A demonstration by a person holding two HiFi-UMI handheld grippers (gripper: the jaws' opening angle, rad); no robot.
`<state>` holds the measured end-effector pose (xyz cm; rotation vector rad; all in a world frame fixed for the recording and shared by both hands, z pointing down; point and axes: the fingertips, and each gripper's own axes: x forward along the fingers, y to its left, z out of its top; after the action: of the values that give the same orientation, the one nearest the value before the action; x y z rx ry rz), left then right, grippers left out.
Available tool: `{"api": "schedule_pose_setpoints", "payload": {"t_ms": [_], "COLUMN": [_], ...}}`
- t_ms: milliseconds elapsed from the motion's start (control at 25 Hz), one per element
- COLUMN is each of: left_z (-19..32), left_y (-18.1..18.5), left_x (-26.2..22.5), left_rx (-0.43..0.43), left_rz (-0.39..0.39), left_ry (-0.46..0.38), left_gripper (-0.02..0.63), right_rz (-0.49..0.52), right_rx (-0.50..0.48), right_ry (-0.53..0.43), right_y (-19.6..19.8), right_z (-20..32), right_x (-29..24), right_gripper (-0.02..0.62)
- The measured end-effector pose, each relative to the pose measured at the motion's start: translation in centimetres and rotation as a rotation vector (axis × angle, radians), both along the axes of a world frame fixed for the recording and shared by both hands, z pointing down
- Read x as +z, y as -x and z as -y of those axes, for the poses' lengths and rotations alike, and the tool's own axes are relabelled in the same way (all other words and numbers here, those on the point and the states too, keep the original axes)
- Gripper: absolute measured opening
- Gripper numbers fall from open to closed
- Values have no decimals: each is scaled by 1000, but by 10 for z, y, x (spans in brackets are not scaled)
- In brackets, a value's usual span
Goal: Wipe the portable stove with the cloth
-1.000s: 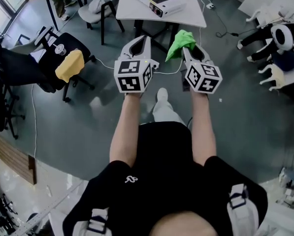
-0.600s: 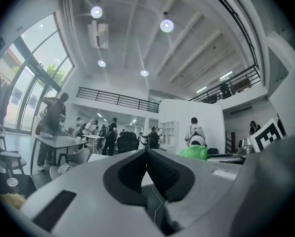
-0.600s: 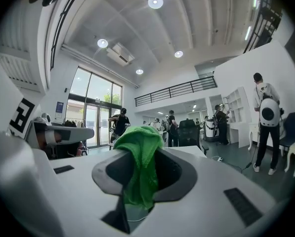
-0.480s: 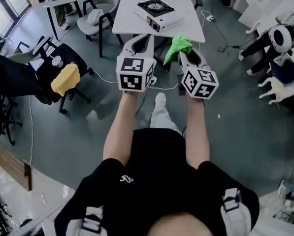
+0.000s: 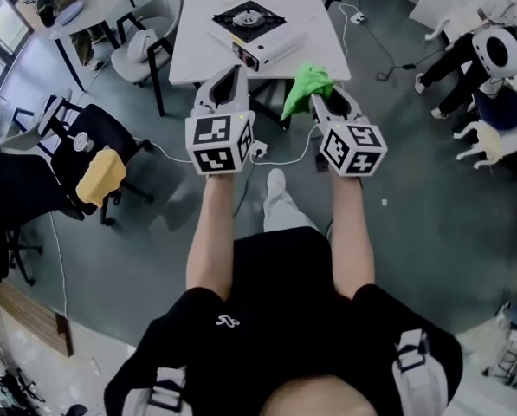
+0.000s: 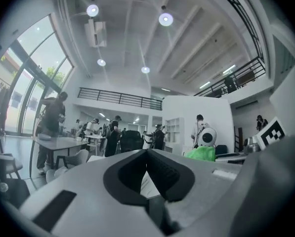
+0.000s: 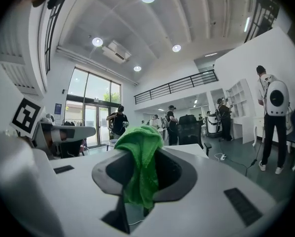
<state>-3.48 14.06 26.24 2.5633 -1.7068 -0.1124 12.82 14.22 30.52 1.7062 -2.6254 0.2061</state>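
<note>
right tool: clamped on cloth, held forward ready for wiping | left tool: jaws together, apparently empty, free to steady | portable stove: on counter ahead, well apart, not yet reached

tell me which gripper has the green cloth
The right gripper: it is shut on the green cloth, pinched between its jaws. The left gripper is shut with nothing between its jaws.
</note>
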Motion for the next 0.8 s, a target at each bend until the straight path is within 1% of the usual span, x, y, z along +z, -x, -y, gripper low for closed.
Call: {"api": "schedule_pose_setpoints", "payload": {"t_ms": [120, 200, 280, 320, 400, 440, 520, 600, 800], "left_z": [33, 56, 83, 96, 122, 134, 166, 198, 255], "left_y": [-8, -11, -7, -4, 0, -2, -5, -5, -1], "left_x": [27, 43, 66, 81, 105, 111, 112, 113, 118], "left_rx": [1, -3, -37, -63, -111, -127, -141, -158, -212], "left_rz": [-2, -10, -20, -22, -3, 14, 27, 17, 12], "left_ry": [53, 83, 133, 171, 250, 274, 281, 277, 299], "left_gripper": [0, 0, 0, -1, 0, 0, -1, 0, 0], "right_rz": [19, -3, -30, -31, -26, -19, 0, 10, 23], "right_rx": [39, 45, 41, 37, 16, 2, -34, -80, -221], "right_ry": [33, 53, 79, 100, 148, 171, 197, 200, 195], "right_y": [-25, -37, -49, -56, -66, -69, -65, -51, -13], "right_z": [31, 55, 84, 101, 138, 158, 201, 239, 309], "right_x": [14, 21, 32, 39, 55, 62, 71, 78, 89], "right_gripper": [94, 94, 94, 94, 94, 94, 94, 94, 94]}}
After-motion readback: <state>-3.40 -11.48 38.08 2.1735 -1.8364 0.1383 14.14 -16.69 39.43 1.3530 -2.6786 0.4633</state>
